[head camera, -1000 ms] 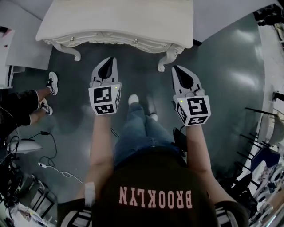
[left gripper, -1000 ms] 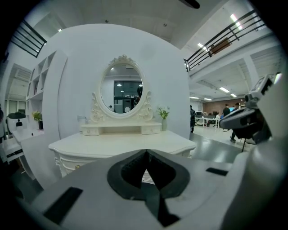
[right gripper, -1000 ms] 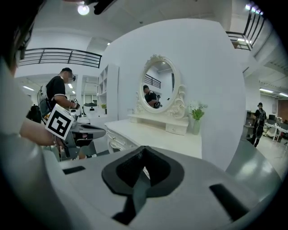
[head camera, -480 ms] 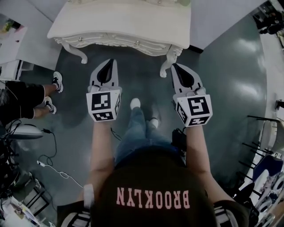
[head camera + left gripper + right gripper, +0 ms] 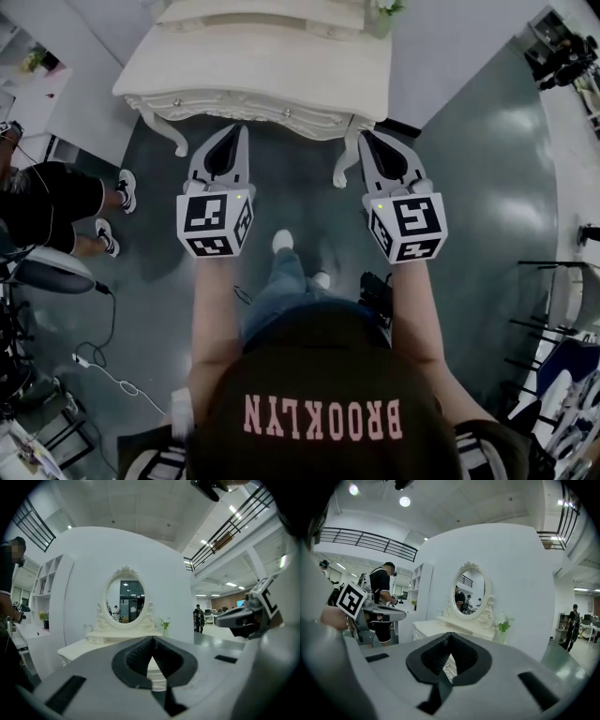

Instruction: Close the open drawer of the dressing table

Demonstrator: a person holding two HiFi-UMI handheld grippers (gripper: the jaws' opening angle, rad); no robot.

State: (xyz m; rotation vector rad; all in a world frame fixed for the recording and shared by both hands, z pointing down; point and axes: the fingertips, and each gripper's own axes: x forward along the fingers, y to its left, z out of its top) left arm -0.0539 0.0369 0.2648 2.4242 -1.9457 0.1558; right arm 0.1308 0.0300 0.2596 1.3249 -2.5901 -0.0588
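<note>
Now hovering with left gripper (image 5: 235, 131) and right gripper (image 5: 368, 139) both clamped shut on nothing, just short of the dressing table (image 5: 253, 66), facing its drawer (image 5: 281, 105) front. Risking a lopsided push jamming it, or closed tips skidding off the carved front.

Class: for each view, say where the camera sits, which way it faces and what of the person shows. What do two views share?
Head view: on the person's head, facing steeply down at the cream carved dressing table; forearms, jeans, left gripper and right gripper show.
Left gripper view: on the left gripper, facing along its shut jaws at the oval white-framed mirror; right gripper at right.
Right gripper view: on the right gripper, facing that mirror; left gripper at left.
Shared: both gripper views show the mirror.
</note>
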